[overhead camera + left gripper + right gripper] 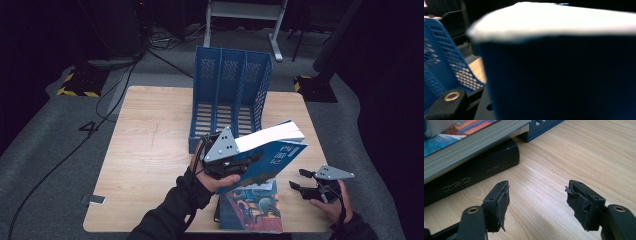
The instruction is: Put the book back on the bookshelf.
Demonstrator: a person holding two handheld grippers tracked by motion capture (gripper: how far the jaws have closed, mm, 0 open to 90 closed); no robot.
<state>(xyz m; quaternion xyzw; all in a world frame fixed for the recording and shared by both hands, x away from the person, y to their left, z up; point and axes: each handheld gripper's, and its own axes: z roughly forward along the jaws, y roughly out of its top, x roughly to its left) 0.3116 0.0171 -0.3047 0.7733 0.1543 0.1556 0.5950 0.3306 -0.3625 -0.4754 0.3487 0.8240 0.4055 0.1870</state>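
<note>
Blue cover and white page block: that is the thick blue book (270,150) clamped in the left gripper (235,162), held off the table and tilted, its far corner reaching toward the blue file rack (227,95). In the left gripper view the blue book (559,75) sits right between the jaws and blocks nearly everything ahead of them, with the rack's perforated wall (439,57) just off to one side. The jaws pinch the book across its thickness.

Below that raised book a colourful book (252,205) lies on a black book (471,177), both at the near edge of the wooden table (150,150).

The right gripper (306,186) hovers low beside that stack, its jaws spread with nothing between them. Ahead of its fingertips (501,200) runs bare wood (574,157); the black spine lies just beyond one jaw, and a corner of the rack (541,130) stands farther off.
</note>
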